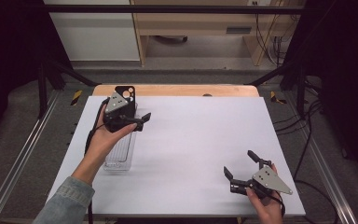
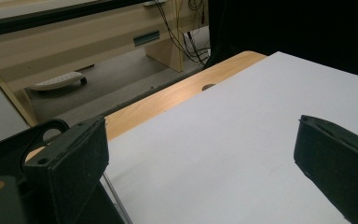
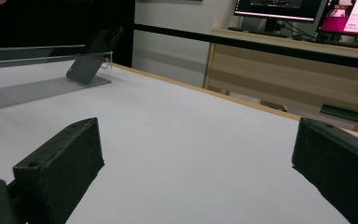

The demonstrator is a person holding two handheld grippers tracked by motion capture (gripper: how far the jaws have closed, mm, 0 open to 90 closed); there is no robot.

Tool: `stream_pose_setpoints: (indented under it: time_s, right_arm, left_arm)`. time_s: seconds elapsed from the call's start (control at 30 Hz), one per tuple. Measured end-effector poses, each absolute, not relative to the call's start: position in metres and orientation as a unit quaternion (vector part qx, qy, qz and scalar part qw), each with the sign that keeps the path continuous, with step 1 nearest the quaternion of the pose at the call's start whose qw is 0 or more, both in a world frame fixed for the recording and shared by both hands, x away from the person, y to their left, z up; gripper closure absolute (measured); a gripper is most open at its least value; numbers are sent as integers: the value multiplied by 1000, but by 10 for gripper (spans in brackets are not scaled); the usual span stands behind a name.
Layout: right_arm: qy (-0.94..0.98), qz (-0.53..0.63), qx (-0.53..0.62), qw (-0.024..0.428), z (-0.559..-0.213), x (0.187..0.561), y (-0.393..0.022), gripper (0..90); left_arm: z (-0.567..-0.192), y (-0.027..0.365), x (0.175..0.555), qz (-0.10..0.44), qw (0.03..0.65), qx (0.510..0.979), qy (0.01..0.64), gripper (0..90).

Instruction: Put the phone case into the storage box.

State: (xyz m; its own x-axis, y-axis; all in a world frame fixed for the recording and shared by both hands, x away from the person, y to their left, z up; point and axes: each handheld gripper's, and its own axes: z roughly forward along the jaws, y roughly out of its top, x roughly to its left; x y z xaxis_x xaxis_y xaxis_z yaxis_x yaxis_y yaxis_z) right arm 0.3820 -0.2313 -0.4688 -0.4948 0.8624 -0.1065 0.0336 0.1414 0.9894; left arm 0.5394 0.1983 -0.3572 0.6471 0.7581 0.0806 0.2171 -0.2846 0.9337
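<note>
Left gripper (image 1: 143, 122): held in the person's left hand (image 1: 103, 135) over the far-left part of the table, above the clear tray; jaws stood wide apart with nothing between them, as its own view confirmed.
Right gripper (image 1: 242, 165): held in the right hand (image 1: 265, 205) near the table's near-right corner; jaws spread wide and empty, pointing toward the far left.
Clear plastic tray (image 1: 121, 156): a long, narrow, transparent holder lying along the table's left side, its near end just below the left hand.
Black phone case (image 1: 125, 93): stood at the tray's far end, leaning, camera cutouts uppermost; partly hidden by the left gripper in the high view.
High view alone: both forearms, a denim sleeve (image 1: 67, 203), and the whole white tabletop (image 1: 200, 149) with its wooden edge (image 1: 177, 90) at the far side.
Left gripper view alone: the phone case (image 2: 9, 149) close at the lower left beside one jaw, plus floor and wooden furniture beyond the table.
Right gripper view alone: the tray (image 3: 37, 86) seen side-on from afar with the case (image 3: 91, 56) tilted against its end wall, and lit monitors (image 3: 279, 9) behind.
</note>
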Motion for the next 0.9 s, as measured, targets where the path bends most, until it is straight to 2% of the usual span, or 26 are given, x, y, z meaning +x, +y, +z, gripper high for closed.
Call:
stream_pose_setpoints:
  time_s: [0.9]
  right_arm:
    - [659,560,341,370,-469,382,-231,21]
  left_arm:
    - [-338,226,504,278,557,709,331,20]
